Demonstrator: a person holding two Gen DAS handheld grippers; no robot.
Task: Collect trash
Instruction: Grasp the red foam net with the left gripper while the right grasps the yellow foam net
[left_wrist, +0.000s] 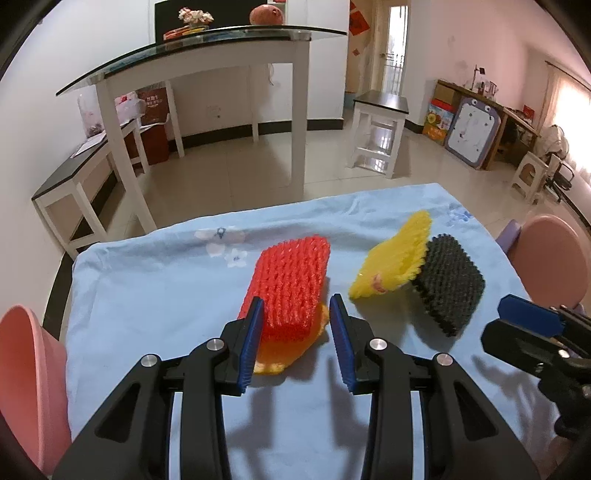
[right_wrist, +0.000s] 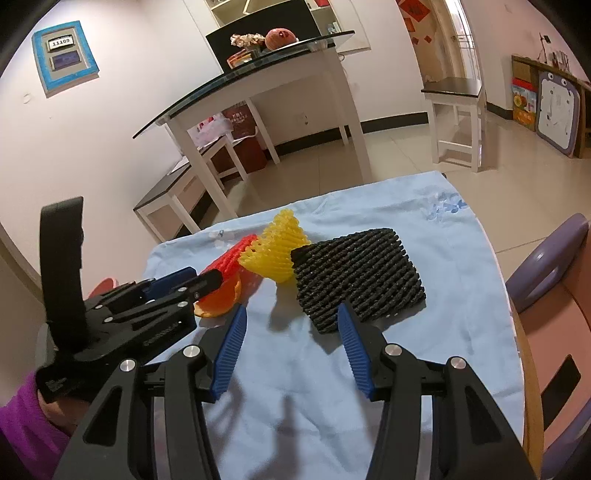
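On the worktop (left_wrist: 147, 288), my left gripper (left_wrist: 297, 341) is open around the red net (left_wrist: 290, 282) and orange peel (left_wrist: 284, 350); my right gripper (right_wrist: 291, 347) gapes, empty, before the black net (right_wrist: 356, 271).

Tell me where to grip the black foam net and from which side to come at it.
Grip the black net at its near corner, the one pointing toward the right gripper, coming in low from the front. It lies flat on the cloth, so only an edge gives the fingers something to close across, probably one above and one below. The far left side touches the yellow net; avoid that.
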